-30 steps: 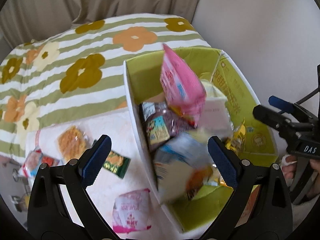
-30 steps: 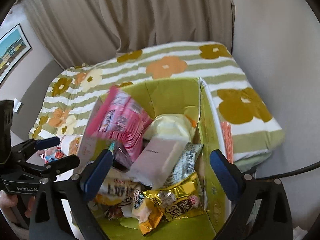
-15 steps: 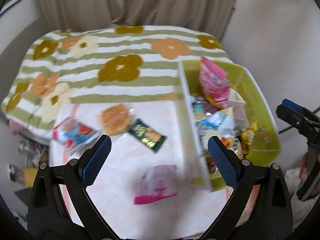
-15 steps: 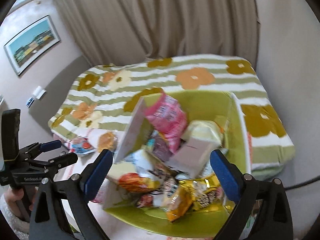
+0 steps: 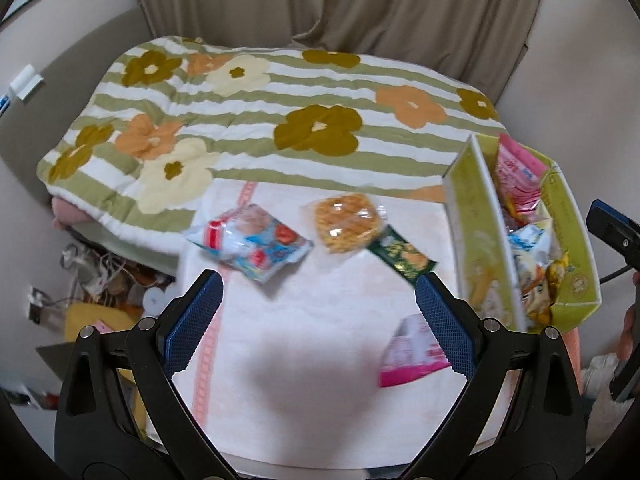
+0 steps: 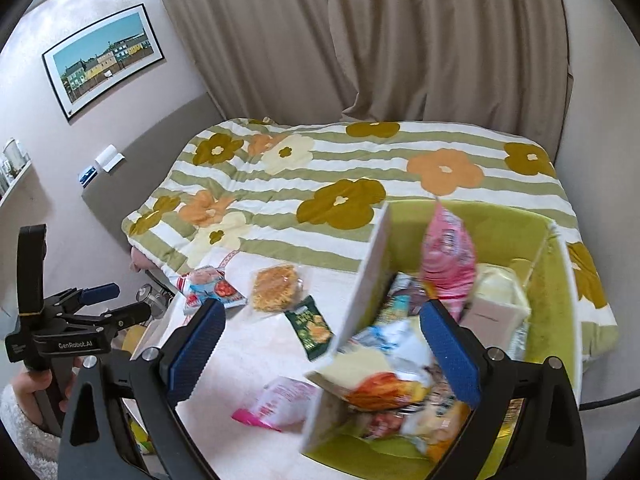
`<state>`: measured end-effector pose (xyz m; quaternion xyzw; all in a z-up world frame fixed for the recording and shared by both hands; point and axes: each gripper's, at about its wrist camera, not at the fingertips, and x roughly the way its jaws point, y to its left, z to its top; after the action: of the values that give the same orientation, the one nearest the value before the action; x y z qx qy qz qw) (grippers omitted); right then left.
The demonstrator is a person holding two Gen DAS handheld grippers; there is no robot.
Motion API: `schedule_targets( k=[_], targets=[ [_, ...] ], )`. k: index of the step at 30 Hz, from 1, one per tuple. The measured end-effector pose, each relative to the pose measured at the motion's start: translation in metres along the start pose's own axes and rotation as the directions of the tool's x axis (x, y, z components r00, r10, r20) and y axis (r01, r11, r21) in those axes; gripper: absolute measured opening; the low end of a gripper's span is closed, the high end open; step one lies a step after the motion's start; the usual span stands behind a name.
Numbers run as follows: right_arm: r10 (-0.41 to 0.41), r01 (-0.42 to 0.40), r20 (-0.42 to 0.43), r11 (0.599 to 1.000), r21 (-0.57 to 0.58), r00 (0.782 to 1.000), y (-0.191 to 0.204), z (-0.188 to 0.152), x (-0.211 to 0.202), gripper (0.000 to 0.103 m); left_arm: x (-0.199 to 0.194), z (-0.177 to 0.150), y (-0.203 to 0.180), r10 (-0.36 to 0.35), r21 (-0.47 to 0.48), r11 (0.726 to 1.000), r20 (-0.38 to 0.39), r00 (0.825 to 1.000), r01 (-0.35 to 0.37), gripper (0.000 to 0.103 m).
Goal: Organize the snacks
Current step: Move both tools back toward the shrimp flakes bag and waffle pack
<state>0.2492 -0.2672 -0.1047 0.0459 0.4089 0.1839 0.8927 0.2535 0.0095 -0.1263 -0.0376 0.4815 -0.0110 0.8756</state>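
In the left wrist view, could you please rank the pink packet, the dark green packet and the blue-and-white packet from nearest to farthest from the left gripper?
1. Pink packet, beside the left gripper's right finger.
2. Dark green packet, above that fingertip.
3. Blue-and-white packet, upper left; close to the green one, hard to separate.

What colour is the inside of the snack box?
Lime green; the box shows it best in the right wrist view.

Left claw (image 5: 316, 312) angled downward, jaws spread wide, nothing between the blue pads (image 5: 196, 322). Right claw (image 6: 320, 354) also tilted down, jaws wide apart, empty. Left claw shows side-on at left edge of the right wrist view, gripped from below by a hand (image 6: 36, 386) in a fuzzy white sleeve (image 6: 24, 440).
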Motion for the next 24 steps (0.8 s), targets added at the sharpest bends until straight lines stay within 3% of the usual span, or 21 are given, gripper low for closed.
schedule_targets(
  k=[6,12,19,24],
  targets=[
    [-0.024,0.024,-0.035,1.000,0.001,0.999,0.050,0.012,0.033,0.097,0.021,0.014,0.047,-0.031,0.096,0.995,-0.042,0.999,0.035,0.097],
    [-0.059,0.059,-0.092,0.998,-0.003,0.994,0.086,0.019,0.084,0.097,0.063,0.031,0.079,-0.064,0.232,0.968,-0.121,0.991,0.091,0.097],
    [-0.060,0.071,-0.187,0.996,0.049,0.980,0.091,0.019,0.153,0.097,0.117,0.061,0.088,-0.122,0.306,0.935,-0.197,0.973,0.179,0.097],
    [-0.088,0.102,-0.249,0.994,0.043,0.964,0.084,0.014,0.194,0.097,0.160,0.064,0.081,-0.138,0.327,0.917,-0.276,0.951,0.228,0.097]
  ],
)
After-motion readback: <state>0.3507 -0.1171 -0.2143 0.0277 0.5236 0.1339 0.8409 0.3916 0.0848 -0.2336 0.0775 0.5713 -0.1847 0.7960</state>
